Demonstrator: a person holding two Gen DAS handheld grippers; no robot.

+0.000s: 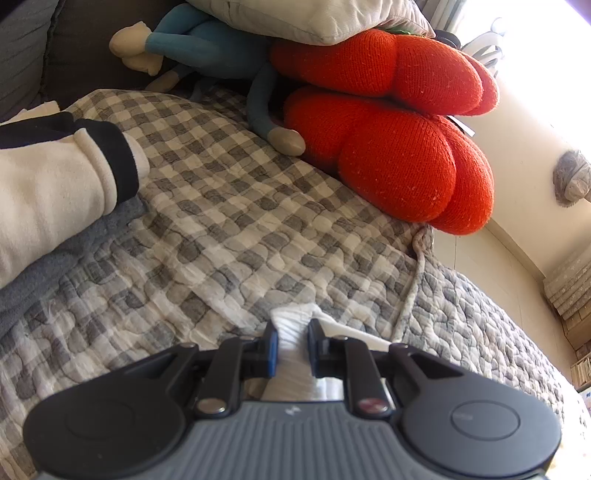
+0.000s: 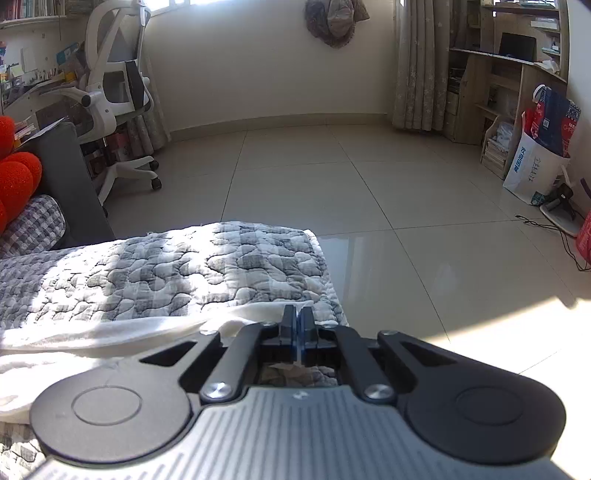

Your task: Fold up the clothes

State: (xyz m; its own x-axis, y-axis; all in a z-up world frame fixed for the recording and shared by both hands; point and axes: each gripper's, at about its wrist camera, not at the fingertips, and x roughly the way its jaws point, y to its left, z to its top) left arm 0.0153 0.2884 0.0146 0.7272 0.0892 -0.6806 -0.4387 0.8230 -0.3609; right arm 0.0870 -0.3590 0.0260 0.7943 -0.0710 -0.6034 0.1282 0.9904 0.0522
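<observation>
My left gripper is shut on a bunched fold of a white garment and holds it just above the checked quilt. A cream garment with black trim lies on a grey cloth at the left. My right gripper is shut on a thin edge of the white garment, which spreads to the left over the quilt near the bed's front corner.
Red knitted cushions, a blue soft toy and a grey pillow pile at the quilt's far side. Beyond the bed are tiled floor, a white office chair, shelves and bags.
</observation>
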